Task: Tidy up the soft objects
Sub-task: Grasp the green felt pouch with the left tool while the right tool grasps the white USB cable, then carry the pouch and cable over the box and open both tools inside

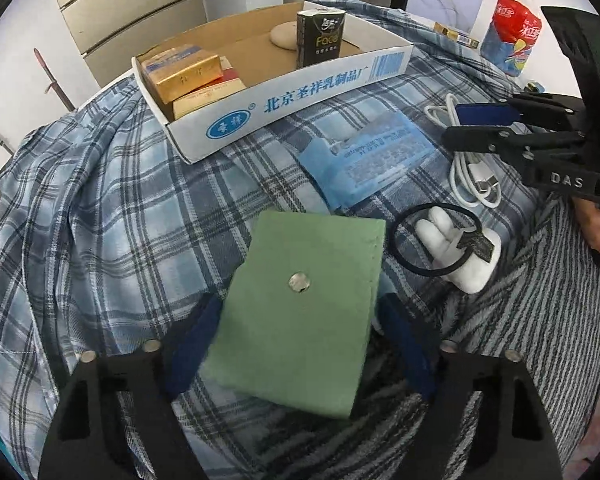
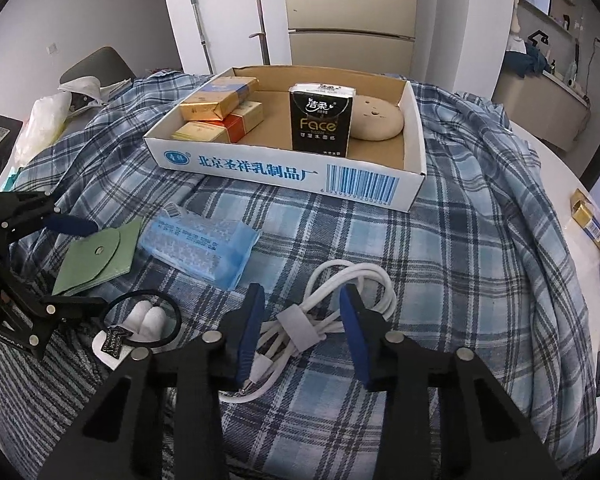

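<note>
1. Soft objects are partly sorted, as I read it: the cardboard box (image 2: 414, 152) at 12 o'clock already holds a black tissue pack (image 2: 321, 120), a beige squishy pad (image 2: 380, 120) and several gold and red cartons (image 2: 220, 114).
2. Left out on the plaid cloth (image 2: 460, 240), by my count, are 4 things: a green felt pouch (image 1: 300, 308), a blue tissue pack (image 2: 198, 246), a white cable bundle (image 2: 340, 312) and a white plush piece with a black hair band (image 1: 460, 248).
3. My left gripper (image 1: 296, 344) straddles the green felt pouch at 6 o'clock in its own view; the jaws sit at both edges, yet I cannot tell whether the pads press it.
4. My right gripper (image 2: 300, 332) has its blue pads on either side of the white cable bundle, narrowed around it, though a gap shows on each side, so I judge it not yet clamped.
5. I judge the job roughly half done.
</note>
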`<state>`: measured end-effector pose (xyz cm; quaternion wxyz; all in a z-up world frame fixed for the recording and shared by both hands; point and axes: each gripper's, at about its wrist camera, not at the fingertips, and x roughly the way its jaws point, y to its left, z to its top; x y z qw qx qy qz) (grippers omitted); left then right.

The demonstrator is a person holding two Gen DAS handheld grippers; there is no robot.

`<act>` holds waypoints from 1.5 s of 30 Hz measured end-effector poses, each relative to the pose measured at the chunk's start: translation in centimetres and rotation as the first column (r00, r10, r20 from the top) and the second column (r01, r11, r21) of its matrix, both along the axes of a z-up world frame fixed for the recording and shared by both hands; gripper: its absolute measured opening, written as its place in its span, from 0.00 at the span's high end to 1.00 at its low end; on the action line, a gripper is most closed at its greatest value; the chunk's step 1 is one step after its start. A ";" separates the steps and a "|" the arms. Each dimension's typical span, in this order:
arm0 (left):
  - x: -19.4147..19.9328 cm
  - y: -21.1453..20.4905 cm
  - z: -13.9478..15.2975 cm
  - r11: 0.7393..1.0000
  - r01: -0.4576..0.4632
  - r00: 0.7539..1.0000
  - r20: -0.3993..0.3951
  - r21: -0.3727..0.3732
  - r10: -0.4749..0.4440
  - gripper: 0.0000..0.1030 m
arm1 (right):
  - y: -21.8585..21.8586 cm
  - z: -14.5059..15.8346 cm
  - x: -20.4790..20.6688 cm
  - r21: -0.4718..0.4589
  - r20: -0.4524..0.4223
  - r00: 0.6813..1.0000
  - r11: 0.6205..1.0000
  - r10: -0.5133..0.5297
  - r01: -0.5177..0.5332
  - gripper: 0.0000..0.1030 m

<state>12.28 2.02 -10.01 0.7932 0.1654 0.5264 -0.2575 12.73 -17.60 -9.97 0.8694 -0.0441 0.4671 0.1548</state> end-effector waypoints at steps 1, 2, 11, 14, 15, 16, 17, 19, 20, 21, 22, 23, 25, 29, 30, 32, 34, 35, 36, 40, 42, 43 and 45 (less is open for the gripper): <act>-0.2 0.1 0.2 1.000 0.009 1.000 0.007 -0.004 -0.009 0.28 | -0.1 0.0 0.0 0.010 0.000 1.000 1.000 0.000 0.000 0.69; -0.3 0.0 0.3 1.000 0.014 1.000 0.017 0.001 -0.014 0.28 | -0.2 0.1 0.0 0.025 0.000 1.000 1.000 0.001 -0.001 0.73; -1.8 0.1 2.6 1.000 -0.017 0.990 0.141 0.001 0.016 0.30 | -0.9 1.2 -0.6 0.101 0.050 0.999 0.995 0.008 -0.013 0.97; -2.2 0.7 4.2 0.996 -0.075 0.980 0.182 -0.057 0.085 0.30 | -1.0 1.9 -0.9 0.119 0.077 0.997 0.993 0.014 -0.023 0.97; -2.4 0.8 4.8 0.993 -0.095 0.974 0.202 -0.072 0.107 0.30 | -1.0 2.0 -0.9 0.104 0.080 0.997 0.994 0.013 -0.021 0.97; -2.7 0.8 5.5 0.989 -0.120 0.961 0.241 -0.084 0.137 0.30 | -0.8 2.0 -0.9 0.073 0.078 0.997 0.997 0.002 -0.007 0.97; -3.0 0.7 6.1 0.985 -0.141 0.949 0.270 -0.096 0.162 0.30 | -0.8 1.9 -0.9 0.052 0.075 0.997 0.999 -0.010 0.006 0.97; -3.7 0.8 7.4 0.969 -0.191 0.920 0.315 -0.156 0.232 0.30 | -0.8 1.8 -0.8 0.059 0.064 0.998 0.998 -0.011 0.007 0.95; -3.9 0.7 7.9 0.960 -0.213 0.908 0.325 -0.183 0.263 0.30 | -0.8 1.7 -0.7 0.060 0.056 0.998 0.998 -0.007 0.004 0.94; -4.1 0.6 8.3 0.951 -0.230 0.896 0.336 -0.209 0.290 0.30 | -0.8 1.5 -0.7 0.055 0.049 0.999 0.998 -0.004 0.002 0.94; -4.6 0.2 9.0 0.940 -0.242 0.878 0.359 -0.241 0.318 0.30 | -0.8 1.4 -0.7 0.051 0.042 0.999 0.999 -0.001 -0.001 0.94; -4.9 -0.2 9.5 0.934 -0.248 0.863 0.380 -0.257 0.333 0.30 | -0.7 1.2 -0.6 0.047 0.034 0.999 0.999 0.004 -0.005 0.91; -5.6 -1.2 10.5 0.925 -0.253 0.828 0.431 -0.284 0.359 0.30 | -0.6 0.9 -0.5 0.049 0.014 1.000 0.999 0.013 -0.013 0.79; -6.2 -2.4 11.9 0.893 -0.272 0.779 0.462 -0.359 0.424 0.30 | -0.5 1.0 -0.7 0.060 0.018 0.999 0.998 0.029 -0.030 0.56; -6.2 -2.7 12.2 0.885 -0.278 0.768 0.467 -0.373 0.438 0.30 | -0.4 0.9 -0.6 0.054 0.014 0.999 0.998 0.031 -0.032 0.56; -5.8 -3.0 12.4 0.877 -0.291 0.748 0.480 -0.383 0.458 0.30 | -0.1 0.5 -0.5 0.038 -0.001 0.999 0.999 0.035 -0.035 0.56; -5.5 -3.4 12.4 0.866 -0.306 0.733 0.482 -0.396 0.480 0.30 | 0.2 0.0 -0.3 0.030 -0.022 0.999 0.999 0.040 -0.040 0.56; -5.3 -3.6 12.3 0.859 -0.313 0.728 0.479 -0.406 0.491 0.30 | 0.3 -0.1 -0.2 0.031 -0.033 0.998 0.999 0.045 -0.044 0.56; -4.9 -3.7 12.2 0.853 -0.321 0.721 0.477 -0.412 0.502 0.30 | 0.3 -0.4 -0.1 0.032 -0.046 0.998 0.998 0.049 -0.047 0.56; -4.0 -3.8 10.5 0.842 -0.341 0.703 0.481 -0.419 0.524 0.30 | 0.3 -0.6 -0.1 0.011 -0.051 0.998 0.999 0.034 -0.033 0.65; -3.8 -3.6 9.3 0.840 -0.348 0.693 0.490 -0.416 0.530 0.30 | 0.2 -0.5 -0.1 0.016 -0.052 0.998 0.999 0.035 -0.034 0.73; -3.8 -3.6 8.6 0.841 -0.354 0.692 0.490 -0.410 0.530 0.30 | 0.2 -0.5 -0.1 0.019 -0.051 0.998 0.999 0.036 -0.035 0.74; -3.4 -3.7 7.9 0.845 -0.355 0.714 0.467 -0.401 0.522 0.30 | 0.2 -0.4 -0.1 0.021 -0.048 0.998 0.999 0.044 -0.043 0.77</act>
